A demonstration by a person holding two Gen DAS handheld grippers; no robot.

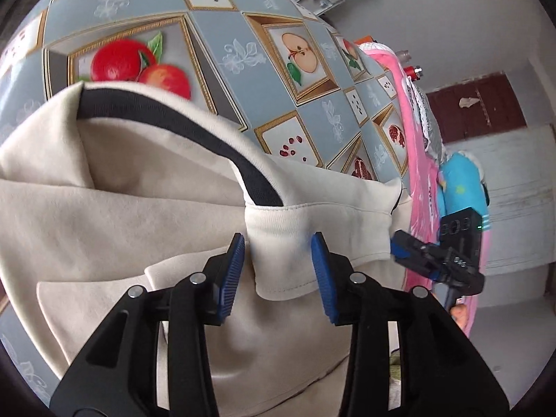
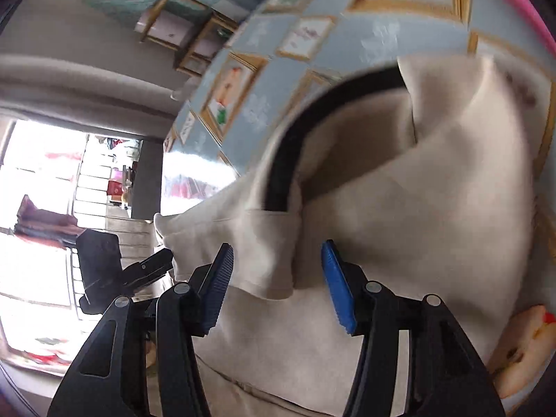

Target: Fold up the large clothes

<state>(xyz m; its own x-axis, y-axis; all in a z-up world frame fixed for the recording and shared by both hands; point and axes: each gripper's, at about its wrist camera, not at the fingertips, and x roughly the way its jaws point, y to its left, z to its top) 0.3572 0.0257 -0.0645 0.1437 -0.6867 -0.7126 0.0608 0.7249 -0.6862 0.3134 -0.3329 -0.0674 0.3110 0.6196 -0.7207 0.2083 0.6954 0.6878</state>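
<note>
Cream fleece garment (image 1: 104, 208) lies bunched on fruit-print tablecloth (image 1: 208, 27), black-trimmed hood open, ribbed hem flap near table edge. Risk for you: hem flap sits loose between pads, so lifting now could drop it or drag whole stack askew. Left gripper (image 1: 278, 271) part open, pads flanking flap, not pressing. Right gripper (image 2: 278, 278) wider open, fold between pads, nothing clamped.
</note>
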